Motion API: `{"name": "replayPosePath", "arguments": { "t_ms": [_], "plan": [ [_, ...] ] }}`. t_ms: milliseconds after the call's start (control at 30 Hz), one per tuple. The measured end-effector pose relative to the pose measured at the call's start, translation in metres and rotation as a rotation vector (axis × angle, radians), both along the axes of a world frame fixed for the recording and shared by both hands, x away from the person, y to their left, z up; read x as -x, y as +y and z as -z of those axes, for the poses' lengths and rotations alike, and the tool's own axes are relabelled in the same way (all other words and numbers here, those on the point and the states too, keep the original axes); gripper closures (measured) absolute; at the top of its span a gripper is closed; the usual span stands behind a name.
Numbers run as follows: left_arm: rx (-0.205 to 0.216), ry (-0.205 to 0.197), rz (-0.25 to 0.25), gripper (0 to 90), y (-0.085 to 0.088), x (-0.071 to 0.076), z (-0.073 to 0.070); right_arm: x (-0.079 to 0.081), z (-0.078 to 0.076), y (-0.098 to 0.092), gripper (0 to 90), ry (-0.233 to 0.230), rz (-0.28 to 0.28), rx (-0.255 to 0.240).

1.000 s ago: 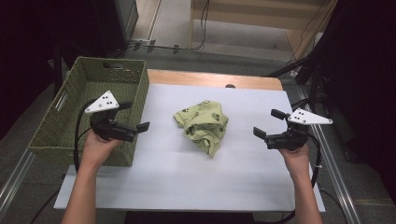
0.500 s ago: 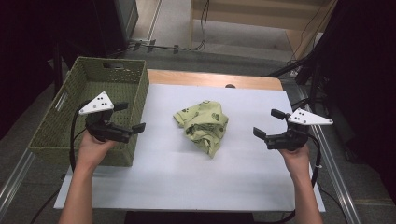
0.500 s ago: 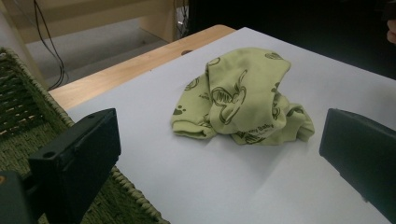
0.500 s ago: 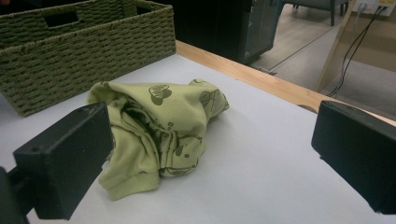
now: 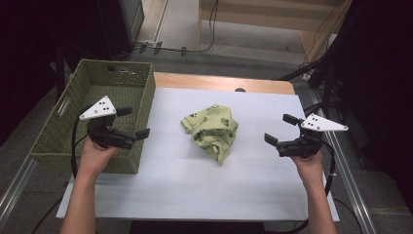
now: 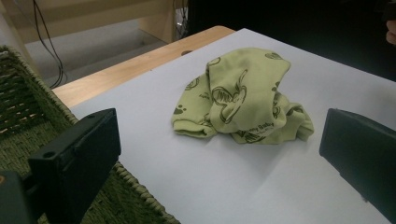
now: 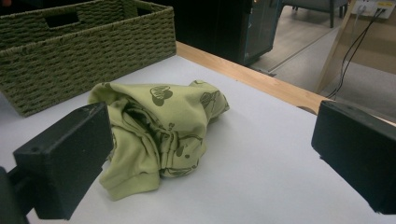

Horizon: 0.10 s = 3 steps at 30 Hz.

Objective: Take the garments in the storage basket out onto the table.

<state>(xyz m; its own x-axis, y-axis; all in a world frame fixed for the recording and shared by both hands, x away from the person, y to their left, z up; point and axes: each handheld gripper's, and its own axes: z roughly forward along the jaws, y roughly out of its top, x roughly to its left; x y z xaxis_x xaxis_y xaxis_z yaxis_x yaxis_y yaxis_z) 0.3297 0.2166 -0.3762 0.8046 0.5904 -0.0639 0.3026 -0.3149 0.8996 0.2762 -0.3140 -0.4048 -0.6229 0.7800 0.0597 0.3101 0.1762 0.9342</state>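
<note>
A crumpled light-green cloth (image 5: 210, 130) with dark green prints lies in a heap at the middle of the white table top (image 5: 195, 190). My left gripper (image 5: 134, 122) hovers open over the right wall of the woven basket (image 5: 142, 100), pointing at the cloth (image 6: 243, 100); its own view shows my left gripper (image 6: 219, 133) with its jaws wide apart and nothing between them. My right gripper (image 5: 281, 128) is open too, held above the table to the right of the cloth. From my right gripper (image 7: 212, 126) the cloth (image 7: 159, 126) lies a short way ahead.
The green woven basket (image 7: 84, 51) stands at the table's left side, with handle holes in its end walls. A wooden strip (image 5: 219, 83) runs along the far edge. Bare white surface lies in front of and around the cloth. Cables trail from both grippers.
My left gripper has shifted slightly to the left, over the basket's wall. The right gripper and the cloth have stayed put.
</note>
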Motion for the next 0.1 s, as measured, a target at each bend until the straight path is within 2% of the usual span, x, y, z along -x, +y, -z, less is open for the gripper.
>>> {"name": "replayPosePath", "arguments": {
  "t_ms": [100],
  "plan": [
    [0.005, 0.002, 0.004, 0.0, 0.0003, -0.0006, 0.0009, 0.0001, -0.0001, -0.0002, 0.0, -0.002, -0.001, -0.002]
  ]
}}
